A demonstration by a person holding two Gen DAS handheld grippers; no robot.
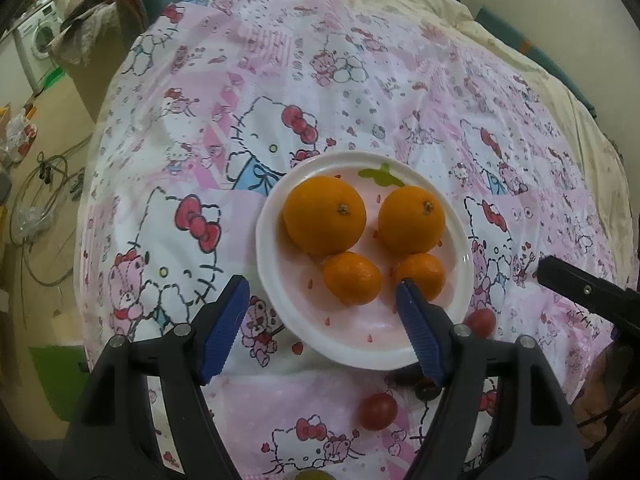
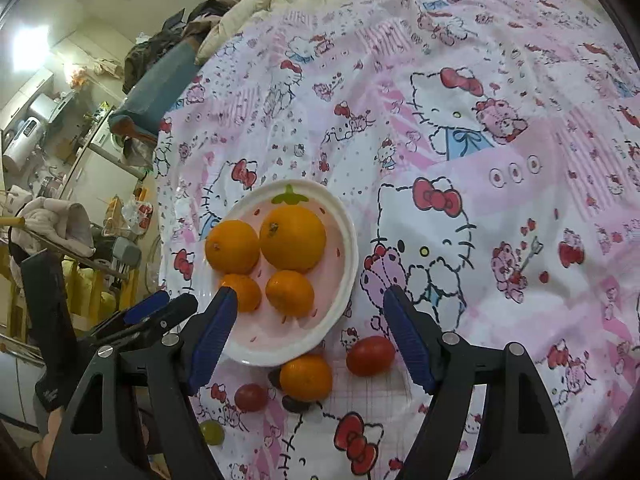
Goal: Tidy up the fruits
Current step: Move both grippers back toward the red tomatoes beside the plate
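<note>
Both the left gripper (image 1: 322, 322) and right gripper (image 2: 310, 330) are hanging wide open, empty, over the plate (image 1: 276, 280) holding four oranges (image 1: 325, 214); possibly tomatoes (image 2: 371, 355) are lying nearer.

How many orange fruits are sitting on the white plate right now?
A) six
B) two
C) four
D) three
C: the plate holds two big oranges and two small ones; a fifth orange fruit lies off it on the cloth.

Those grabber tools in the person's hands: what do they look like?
Each gripper, left and right, has two angular black plastic arms with silver pivot screws, ending in ribbed royal-blue fingers. No cables, markings or sleeves show.
</note>
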